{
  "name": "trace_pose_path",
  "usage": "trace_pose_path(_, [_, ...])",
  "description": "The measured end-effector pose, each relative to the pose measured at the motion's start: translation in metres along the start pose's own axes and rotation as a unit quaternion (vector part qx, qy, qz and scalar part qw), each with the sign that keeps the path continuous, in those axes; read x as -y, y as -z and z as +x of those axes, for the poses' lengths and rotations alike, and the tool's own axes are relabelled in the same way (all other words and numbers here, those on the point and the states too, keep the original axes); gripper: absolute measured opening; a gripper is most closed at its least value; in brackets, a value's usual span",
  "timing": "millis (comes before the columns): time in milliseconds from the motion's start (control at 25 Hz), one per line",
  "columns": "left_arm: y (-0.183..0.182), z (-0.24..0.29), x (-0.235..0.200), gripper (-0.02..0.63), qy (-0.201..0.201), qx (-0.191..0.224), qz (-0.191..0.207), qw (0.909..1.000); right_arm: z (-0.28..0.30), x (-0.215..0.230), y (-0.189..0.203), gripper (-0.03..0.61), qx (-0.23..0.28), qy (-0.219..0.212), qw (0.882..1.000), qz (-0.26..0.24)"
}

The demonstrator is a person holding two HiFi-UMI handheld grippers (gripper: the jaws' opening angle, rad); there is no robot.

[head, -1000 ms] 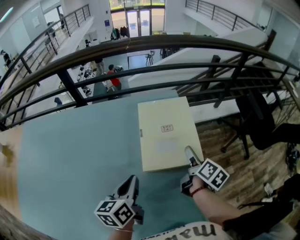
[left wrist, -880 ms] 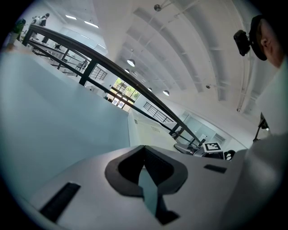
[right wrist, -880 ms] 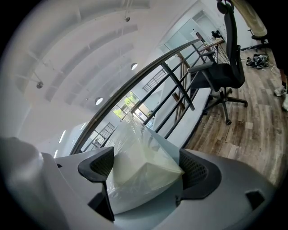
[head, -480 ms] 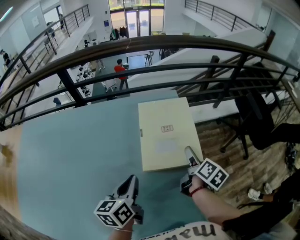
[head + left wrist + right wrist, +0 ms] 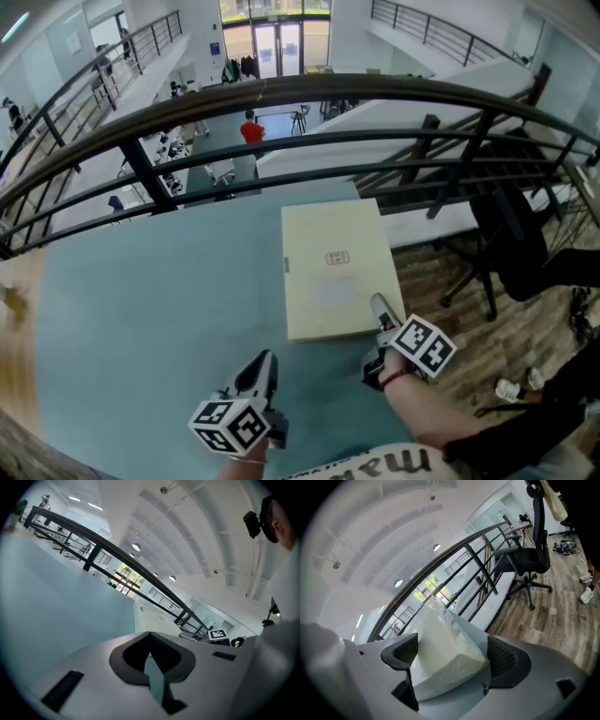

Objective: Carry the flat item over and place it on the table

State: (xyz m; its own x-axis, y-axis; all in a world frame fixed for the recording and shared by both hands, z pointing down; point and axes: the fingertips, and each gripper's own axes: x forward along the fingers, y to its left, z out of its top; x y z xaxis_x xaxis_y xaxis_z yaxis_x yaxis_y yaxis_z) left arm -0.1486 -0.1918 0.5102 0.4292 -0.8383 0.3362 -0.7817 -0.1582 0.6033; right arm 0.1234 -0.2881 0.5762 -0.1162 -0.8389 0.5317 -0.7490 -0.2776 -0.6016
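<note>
Fingers (image 5: 401, 653) of the right gripper (image 5: 451, 645) stand wide and clamp the near right corner of the flat cream-coloured rectangular box (image 5: 335, 272), one pad against each face. The rest of the box stretches away ahead of the fingertips, lying along the right edge of the pale teal table top (image 5: 150, 309). On the left gripper (image 5: 150, 639) the fingers (image 5: 131, 656) are pressed together with nothing between them, held over bare table left of the box's near edge, with the dark curved metal railing (image 5: 281, 86) far beyond both pairs of fingertips.
</note>
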Motion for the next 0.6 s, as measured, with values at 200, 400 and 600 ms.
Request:
trace_pose_path(200, [-0.009, -0.011, -0.001, 0.003, -0.003, 0.008, 0.000, 1.0000, -0.002, 0.000, -0.002, 0.434, -0.003, 0.035, 0.998, -0.044])
trace_pose_path(400, [-0.011, -0.016, 0.008, 0.003, 0.002, 0.018, 0.005, 0.9998, -0.007, 0.003, -0.004, 0.434, -0.005, 0.039, 0.997, -0.073])
trace_pose_path(600, [-0.013, -0.030, 0.019, 0.003, 0.003, 0.027, 0.012, 0.9996, -0.022, 0.008, 0.002, 0.434, -0.021, 0.037, 0.997, -0.070])
